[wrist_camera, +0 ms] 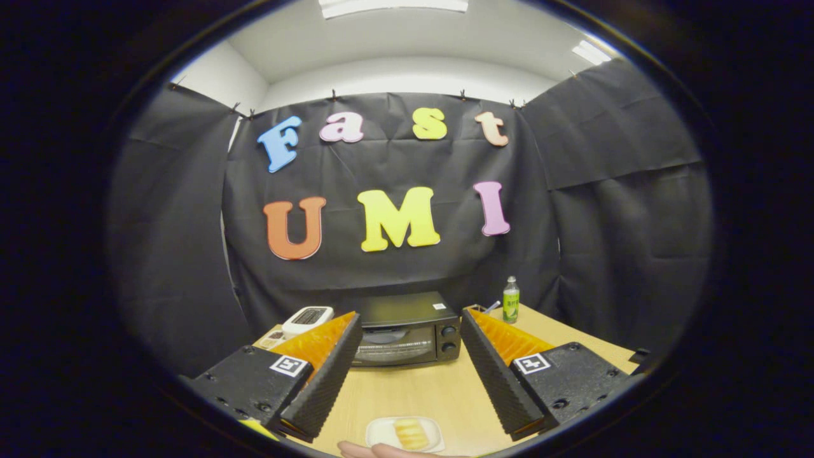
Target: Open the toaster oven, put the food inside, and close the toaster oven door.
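table [413, 391]: light wood, lower centre | toaster oven [407, 331]: centre, door shut | bottle [510, 299]: right of it | white device [307, 320]: left | plate [404, 434] with food [411, 434]: bottom

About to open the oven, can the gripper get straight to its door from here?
Probably yes. The gripper is open, and the oven, door shut, sits beyond its fingers across bare table.
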Demonstrator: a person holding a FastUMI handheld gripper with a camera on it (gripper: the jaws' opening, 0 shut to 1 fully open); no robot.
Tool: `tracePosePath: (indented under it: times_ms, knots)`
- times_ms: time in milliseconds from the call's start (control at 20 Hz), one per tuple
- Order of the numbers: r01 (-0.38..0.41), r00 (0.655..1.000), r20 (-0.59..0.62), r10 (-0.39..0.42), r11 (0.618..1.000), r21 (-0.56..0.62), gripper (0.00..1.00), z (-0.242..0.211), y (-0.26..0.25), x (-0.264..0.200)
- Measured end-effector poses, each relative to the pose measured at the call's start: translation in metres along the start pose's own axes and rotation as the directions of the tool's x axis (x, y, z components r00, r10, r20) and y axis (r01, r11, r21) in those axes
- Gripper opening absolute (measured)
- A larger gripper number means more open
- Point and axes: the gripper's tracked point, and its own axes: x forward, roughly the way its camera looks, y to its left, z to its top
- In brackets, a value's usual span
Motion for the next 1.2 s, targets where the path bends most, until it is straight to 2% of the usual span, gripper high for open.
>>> tracePosePath:
  times_ms: [350, 700, 950, 1200]
  knots:
    - [-0.098, 0.992, -0.080, 0.102, 0.994, 0.053, 1.00, -0.041, 0.009, 0.088]
    - [-0.165, 0.979, -0.132, 0.154, 0.983, -0.079, 1.00, -0.083, 0.057, 0.171]
    - [-0.177, 0.963, -0.222, 0.152, 0.979, -0.097, 1.00, -0.124, 0.078, 0.222]
    - [-0.151, 0.956, -0.267, 0.125, 0.985, -0.078, 1.00, -0.149, 0.079, 0.252]
